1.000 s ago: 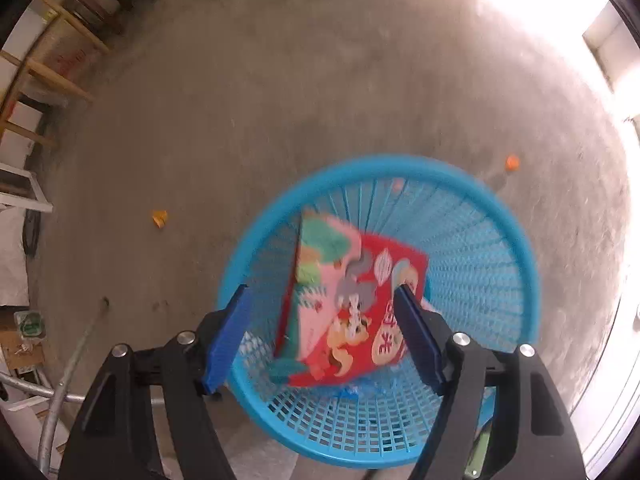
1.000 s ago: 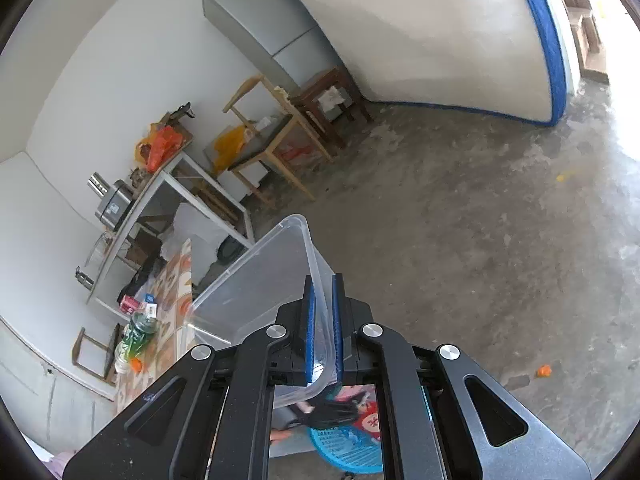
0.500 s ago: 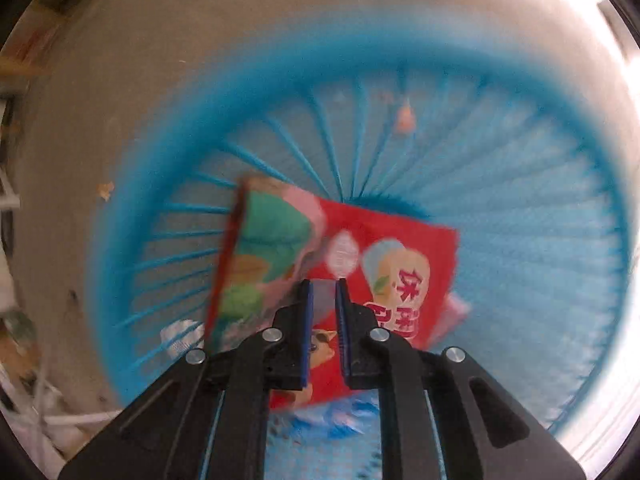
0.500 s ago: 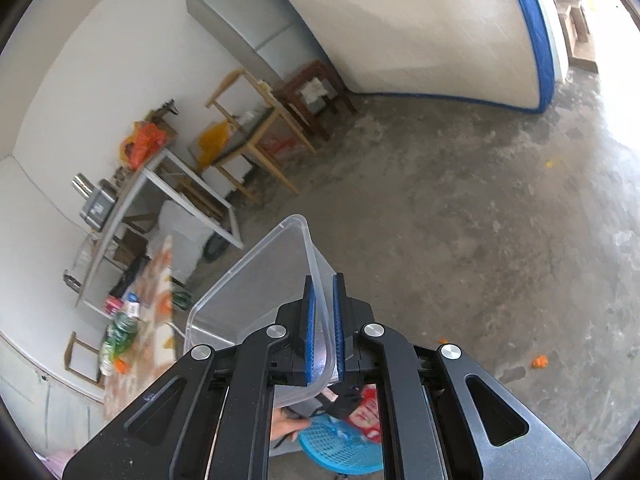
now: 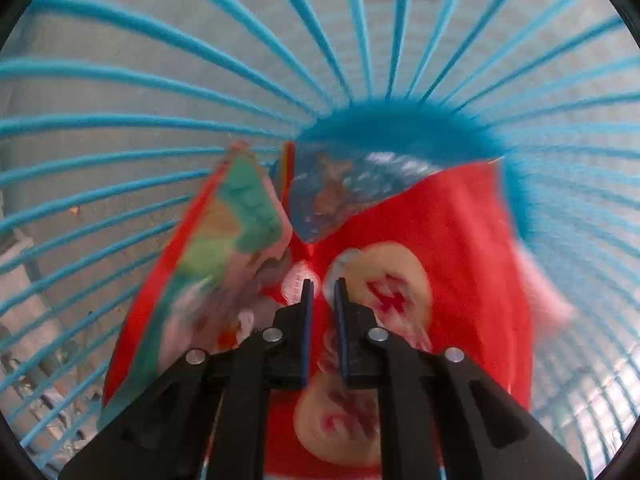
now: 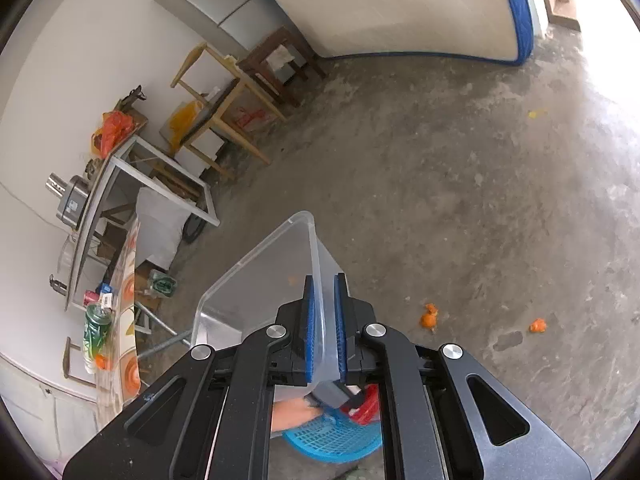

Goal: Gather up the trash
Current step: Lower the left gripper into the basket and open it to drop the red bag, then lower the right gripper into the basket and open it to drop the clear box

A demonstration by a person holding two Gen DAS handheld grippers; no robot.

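My left gripper (image 5: 322,285) is shut, deep inside the blue plastic basket (image 5: 168,52), its tips against a red printed snack bag (image 5: 452,248) that lies in the basket; nothing shows between the pads. A silvery wrapper (image 5: 344,188) lies behind the bag. My right gripper (image 6: 323,312) is shut on the rim of a clear plastic container (image 6: 264,276) and holds it above the floor. The basket (image 6: 332,440) with the red bag shows below it, beside the other hand.
Orange peel scraps (image 6: 429,318) lie on the concrete floor, one more (image 6: 537,325) to the right. Wooden stools (image 6: 224,92), a metal-frame table (image 6: 160,184), a fridge (image 6: 216,4) and a table with bottles (image 6: 120,320) line the left wall.
My left gripper has shut and plunged down into the basket onto the red bag. My right gripper with the clear container has barely moved.
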